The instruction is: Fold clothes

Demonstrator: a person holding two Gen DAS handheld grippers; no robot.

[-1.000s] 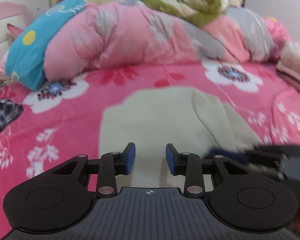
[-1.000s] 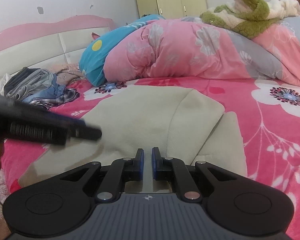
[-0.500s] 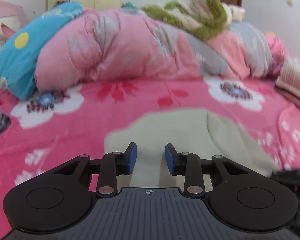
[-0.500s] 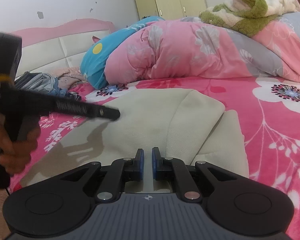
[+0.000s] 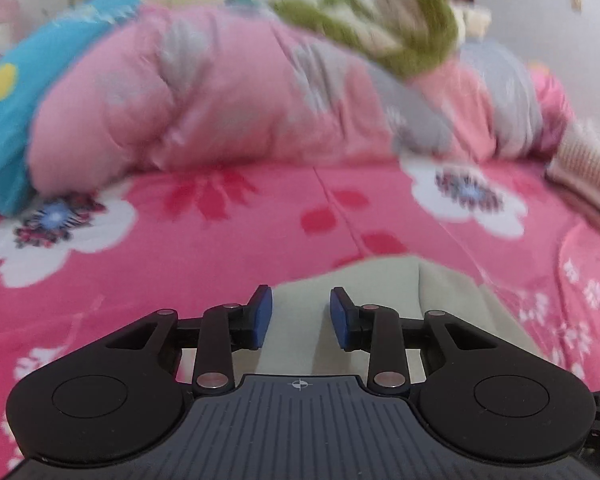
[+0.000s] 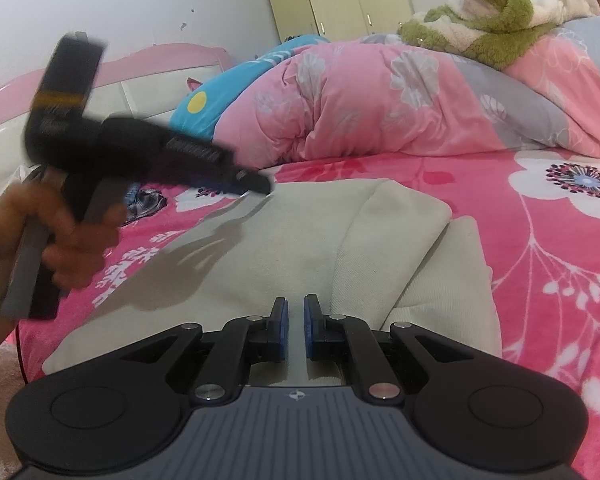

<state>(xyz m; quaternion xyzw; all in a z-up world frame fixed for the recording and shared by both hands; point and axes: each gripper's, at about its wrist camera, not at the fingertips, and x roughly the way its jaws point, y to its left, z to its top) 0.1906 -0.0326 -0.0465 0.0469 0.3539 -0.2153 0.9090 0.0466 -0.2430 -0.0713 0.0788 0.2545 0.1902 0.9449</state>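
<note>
Where right tongs [image 6: 295, 328] pinch, beige garment [image 6: 284, 248] hides.

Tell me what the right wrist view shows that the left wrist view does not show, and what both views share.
Only the right wrist view shows the left gripper from outside, the person's hand holding it, the pink headboard, the heap of clothes and the right gripper, nearly shut low over the cloth; a grip is unclear.

Only the left wrist view shows the left gripper's open blue pads and a beige knitted cloth.

Both show the cream garment, pink floral sheet, pink quilt and green plush blanket.
</note>
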